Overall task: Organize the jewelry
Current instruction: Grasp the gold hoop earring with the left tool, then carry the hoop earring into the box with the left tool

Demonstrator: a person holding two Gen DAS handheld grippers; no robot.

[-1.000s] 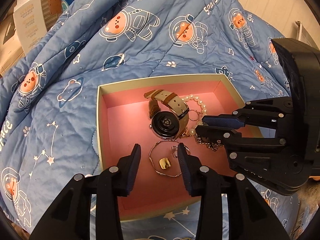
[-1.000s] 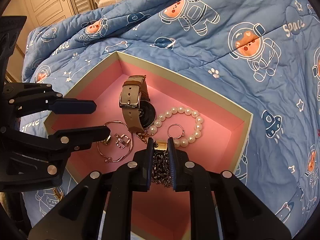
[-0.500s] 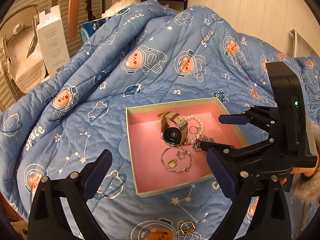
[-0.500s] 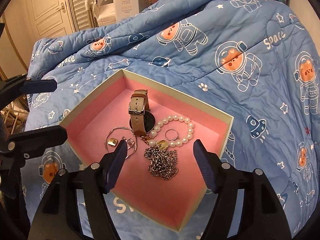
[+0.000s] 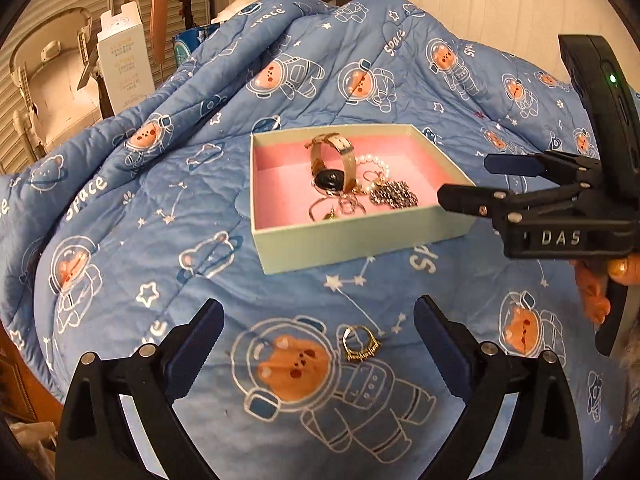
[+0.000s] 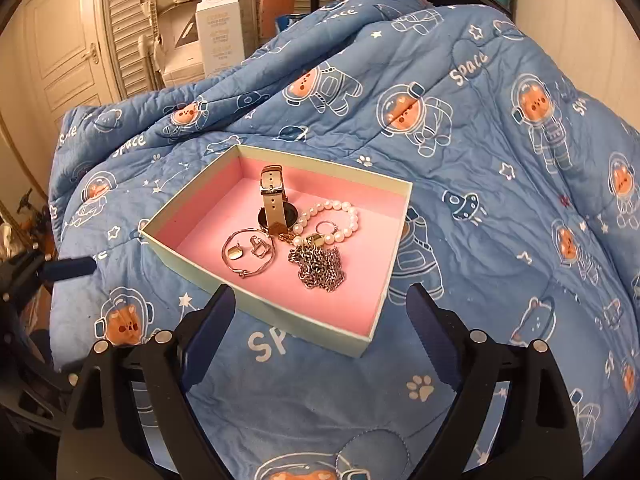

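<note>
Gold ring [image 5: 360, 343] lying on the blue astronaut quilt [image 5: 120, 240], outside the box, between the spread fingers of the left gripper [image 5: 318, 334] and touched by neither

Further back, pale green box with pink lining [image 6: 276, 312] resting on the same quilt, holding the remaining pieces: watch [image 6: 274, 206] with beige strap propped upright, pearl bracelet [image 6: 338, 220] just beside it, small hoop ring [image 6: 325, 227] inside the pearl loop, silver chain [image 6: 320, 266] heaped in front, thin bangle [image 6: 248, 254] with a gold tag and a small ring inside it

Right gripper [image 6: 320, 316] hovering near the box's front wall, jaws wide apart, holding nothing

White carton [image 6: 220, 24] standing behind the quilt
</note>
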